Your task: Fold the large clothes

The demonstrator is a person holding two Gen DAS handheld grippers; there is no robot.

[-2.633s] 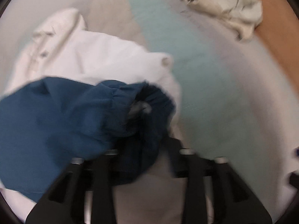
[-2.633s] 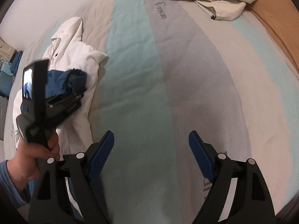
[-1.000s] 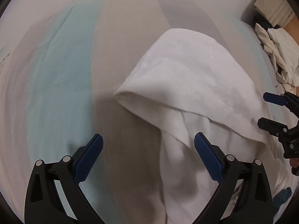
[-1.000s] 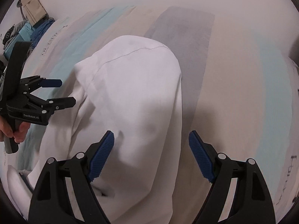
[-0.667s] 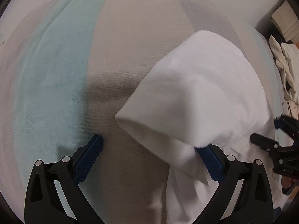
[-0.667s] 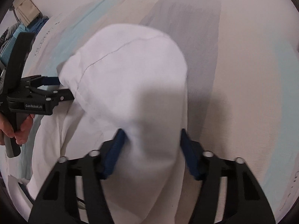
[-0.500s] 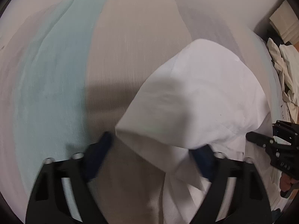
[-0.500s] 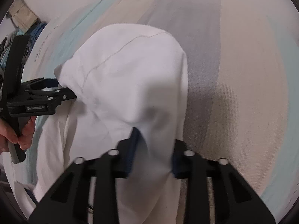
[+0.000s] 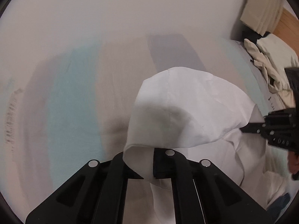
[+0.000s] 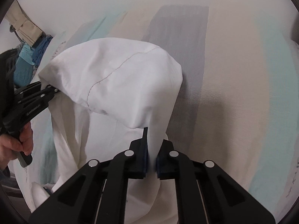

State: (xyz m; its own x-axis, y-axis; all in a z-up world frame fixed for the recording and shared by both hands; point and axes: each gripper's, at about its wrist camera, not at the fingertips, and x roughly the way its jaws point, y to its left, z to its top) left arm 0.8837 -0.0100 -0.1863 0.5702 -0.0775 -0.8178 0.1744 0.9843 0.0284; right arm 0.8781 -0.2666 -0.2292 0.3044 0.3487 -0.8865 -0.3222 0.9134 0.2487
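Left wrist view: the left gripper (image 9: 147, 165) pinches one corner of the white garment (image 9: 186, 112), its jaws pressed onto the cloth, while the right gripper (image 9: 248, 126) pinches the far corner of the same edge. Right wrist view: the right gripper (image 10: 152, 160) is clamped on a fold of the white garment (image 10: 119, 82), which arches between the two grippers above the striped bedspread (image 10: 233, 93), its lower part trailing toward the bed's near edge.

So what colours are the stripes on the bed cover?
Teal, beige and grey bands on the bed cover, clearest in the right wrist view.
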